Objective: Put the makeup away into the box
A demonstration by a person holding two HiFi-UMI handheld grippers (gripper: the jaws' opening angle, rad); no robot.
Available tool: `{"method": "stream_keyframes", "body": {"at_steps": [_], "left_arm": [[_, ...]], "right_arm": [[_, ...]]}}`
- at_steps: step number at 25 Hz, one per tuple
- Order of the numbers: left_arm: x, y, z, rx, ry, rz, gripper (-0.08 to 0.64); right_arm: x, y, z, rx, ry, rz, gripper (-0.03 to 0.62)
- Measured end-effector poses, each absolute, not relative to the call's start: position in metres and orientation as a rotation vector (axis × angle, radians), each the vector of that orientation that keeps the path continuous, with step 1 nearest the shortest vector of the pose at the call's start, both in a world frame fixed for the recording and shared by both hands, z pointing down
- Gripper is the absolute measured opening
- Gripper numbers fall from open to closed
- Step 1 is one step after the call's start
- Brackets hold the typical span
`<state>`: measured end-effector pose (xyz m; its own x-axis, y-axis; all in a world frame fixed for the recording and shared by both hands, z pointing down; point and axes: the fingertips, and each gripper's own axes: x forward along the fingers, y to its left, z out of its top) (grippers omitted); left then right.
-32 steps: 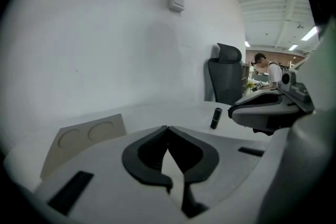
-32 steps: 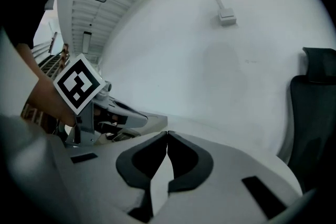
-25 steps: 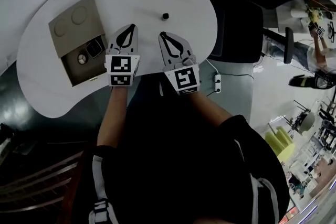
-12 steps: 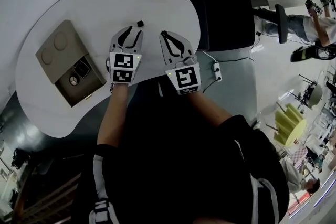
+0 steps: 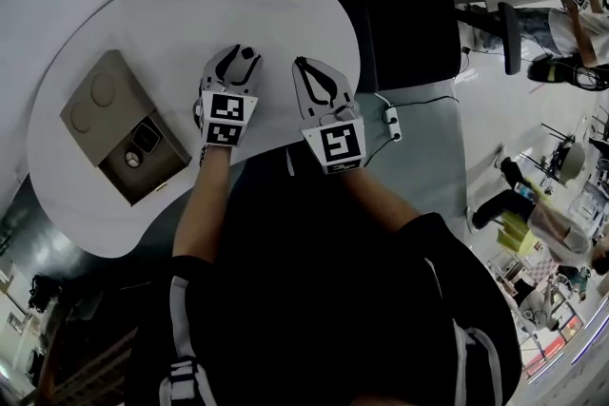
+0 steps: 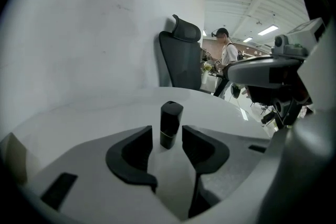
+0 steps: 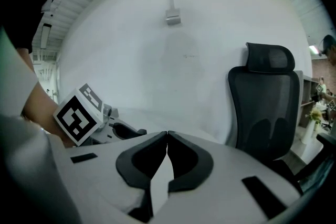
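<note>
A person stands over a white, rounded surface (image 5: 285, 5) with a two-jaw gripper in each hand. The left gripper (image 5: 240, 56) tilts down at a small black makeup tube (image 6: 170, 123), which stands upright near the middle of the surface. The left jaws have just been opening and are now released. The tube is between their tips with a narrow gap on one side; whether the other jaw touches it cannot be told.

The right gripper (image 5: 303, 65) hovers just beside the left, nearer the surface's right edge. Its jaws are clenched tip to tip with nothing between them.

A tan cardboard box (image 5: 90, 114) lies open by the surface's left edge, well apart from the tube. A dark square item (image 5: 145, 137) and a small round one (image 5: 133, 162) already sit in its compartment.

A black office chair (image 7: 268, 107) stands past the far right edge of the surface, and another person (image 6: 229, 55) is in the room behind it.
</note>
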<state>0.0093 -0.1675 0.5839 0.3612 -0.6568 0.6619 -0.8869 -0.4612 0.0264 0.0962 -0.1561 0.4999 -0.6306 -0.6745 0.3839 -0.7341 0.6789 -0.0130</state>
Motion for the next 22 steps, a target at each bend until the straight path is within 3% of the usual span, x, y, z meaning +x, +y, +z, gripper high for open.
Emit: {"method": "stream_keyframes", "body": {"at_steps": [4, 22], "left_arm": [[0.011, -0.172, 0.583, 2.272, -1.344, 0.837, 0.115], [-0.039, -0.135, 0.53, 2.294, -1.508, 0.763, 0.106]], "right_arm": [[0.098, -0.16, 0.498, 1.141, -2.553, 0.285, 0.023], [0.031, -0.126, 0.491, 0.949, -2.652, 0.225, 0.023]]}}
